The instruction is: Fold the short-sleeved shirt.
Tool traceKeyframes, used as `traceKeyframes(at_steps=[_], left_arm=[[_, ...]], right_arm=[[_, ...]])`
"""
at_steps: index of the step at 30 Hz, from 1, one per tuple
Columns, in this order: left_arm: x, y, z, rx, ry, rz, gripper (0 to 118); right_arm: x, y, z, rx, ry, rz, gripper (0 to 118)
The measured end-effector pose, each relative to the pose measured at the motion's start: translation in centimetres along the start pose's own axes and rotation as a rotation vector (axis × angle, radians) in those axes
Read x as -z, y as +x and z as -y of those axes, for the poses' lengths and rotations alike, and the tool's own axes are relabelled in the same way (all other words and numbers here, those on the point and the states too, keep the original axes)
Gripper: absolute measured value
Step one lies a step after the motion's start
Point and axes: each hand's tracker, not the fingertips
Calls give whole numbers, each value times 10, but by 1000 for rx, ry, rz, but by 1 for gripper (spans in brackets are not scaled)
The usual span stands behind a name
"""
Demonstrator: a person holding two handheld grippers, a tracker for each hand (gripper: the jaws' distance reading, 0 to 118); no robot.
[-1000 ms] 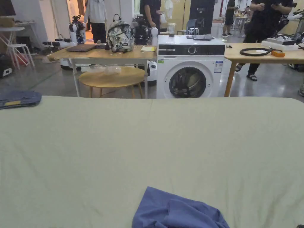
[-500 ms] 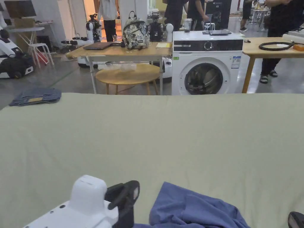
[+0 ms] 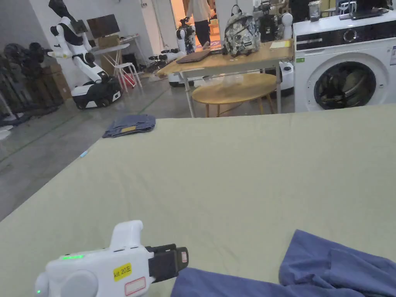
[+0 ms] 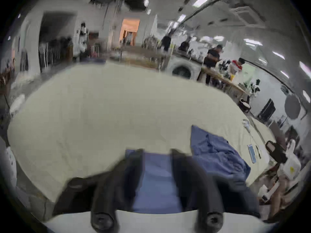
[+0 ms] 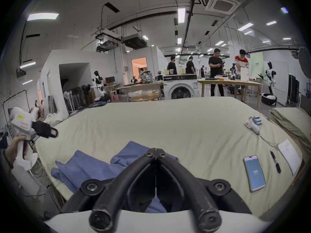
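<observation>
A blue short-sleeved shirt (image 3: 309,270) lies crumpled in loose ridges at the lower right of the head view, on the near edge of a wide bed covered in a pale green sheet (image 3: 232,174). No fold is in it yet, so by the look of it the whole task remains: spreading it flat, then folding. At the lower left of that view the left gripper (image 3: 181,258), white with black jaws, points toward the shirt's edge; in its own blurred view the jaws stand spread with blue cloth seen between them, not pinching it. In the right gripper view, the right gripper (image 5: 156,152) sits low and centre, jaws pressed together on nothing, above the shirt. A phone (image 5: 254,172) lies at the lower right of the sheet, well apart from the shirt
</observation>
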Motion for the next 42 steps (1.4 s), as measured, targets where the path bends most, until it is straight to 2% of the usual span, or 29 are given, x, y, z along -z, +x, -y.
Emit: traceKeyframes(at_steps=[7, 9, 10, 11, 12, 15, 16, 18, 19, 22, 23, 24, 25, 27, 28, 30, 31, 35, 38, 39, 42], left_arm=[[101, -21, 0, 82, -165, -120, 43], [127, -22, 5, 103, -233, -128, 34], [136, -22, 8, 99, -254, -120, 26], [148, -26, 11, 117, -277, -127, 6], [152, -25, 13, 153, -271, -172, 0], [148, -22, 8, 143, -262, -94, 0], [153, -21, 12, 131, -264, -111, 0], [154, -20, 13, 167, -271, -131, 0], [153, -20, 13, 167, -269, -133, 0], [148, -17, 14, 161, -270, -132, 0], [144, -11, 17, 162, -266, -137, 0], [142, -9, 18, 164, -262, -140, 0], [141, -8, 19, 166, -258, -141, 0], [136, -1, 22, 172, -252, -146, 0], [135, 0, 22, 173, -250, -147, 0], [133, 1, 24, 163, -246, -146, 0], [132, 0, 22, 160, -243, -145, 0], [124, -5, 25, 130, -204, -113, 0], [76, -1, 23, 53, -6, -19, 0], [62, -8, 15, 64, 80, 21, 0], [-3, 14, -9, 138, 224, 26, 0]], right_arm=[[0, 20, 8, 54, -49, 47, 0], [-1, 26, 10, 75, -59, 61, 0], [-1, 28, 10, 80, -62, 69, 0], [-2, 31, 11, 84, -68, 82, 0], [-3, 33, 12, 86, -73, 92, 0], [-9, 40, 18, 86, -90, 122, 1], [-11, 42, 20, 90, -100, 129, 18], [-17, 47, 28, 108, -148, 144, 84], [-19, 49, 32, 120, -179, 155, 84], [-19, 57, 54, 211, -342, 193, 83], [-17, 60, 64, 238, -357, 192, 79], [-15, 63, 74, 264, -357, 200, 63], [-10, 66, 84, 299, -375, 208, 63], [5, 76, 102, 359, -420, 211, 49], [11, 79, 109, 376, -441, 210, 26], [23, 85, 121, 427, -493, 206, 12], [25, 87, 124, 426, -491, 203, 1], [10, 92, 116, 509, -393, 156, 1], [-2, 85, 93, 438, -336, 114, 1], [-7, 81, 78, 401, -298, 95, 1], [-7, 69, 34, 305, -198, 41, 1]])
